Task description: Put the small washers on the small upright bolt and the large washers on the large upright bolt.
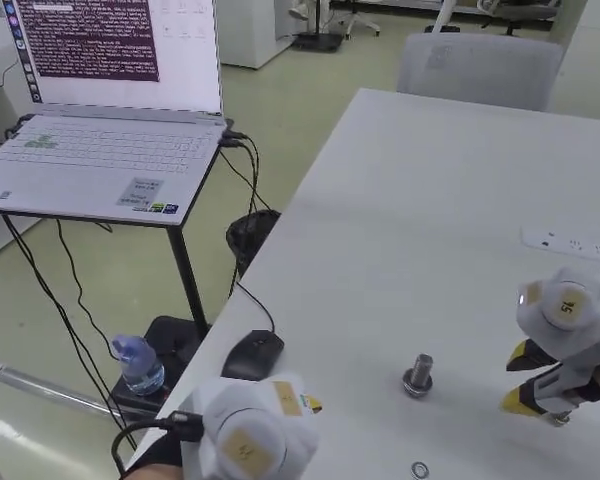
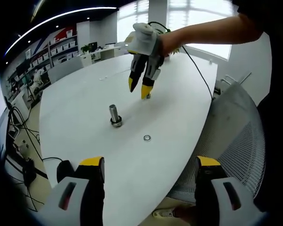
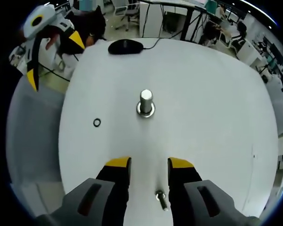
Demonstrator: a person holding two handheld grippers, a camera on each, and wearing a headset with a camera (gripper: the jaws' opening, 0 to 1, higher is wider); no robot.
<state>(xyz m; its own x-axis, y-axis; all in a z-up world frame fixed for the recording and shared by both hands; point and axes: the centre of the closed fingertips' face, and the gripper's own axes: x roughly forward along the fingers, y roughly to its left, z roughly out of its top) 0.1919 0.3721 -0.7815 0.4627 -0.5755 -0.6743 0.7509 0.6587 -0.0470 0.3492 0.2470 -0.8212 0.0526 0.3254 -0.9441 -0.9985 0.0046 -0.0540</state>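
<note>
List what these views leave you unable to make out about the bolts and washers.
Small bolt, head view: mostly hidden behind the right claw; any washers on it unseen.
Loose washer, right gripper view: too small to tell small from large.
Large bolt, same view: ring at base, washers or bolt head, too small to tell.

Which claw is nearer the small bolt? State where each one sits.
Right. The right claw has the small bolt between its jaws. The left claw is back at the table edge, with the large bolt between it and the small bolt.
</note>
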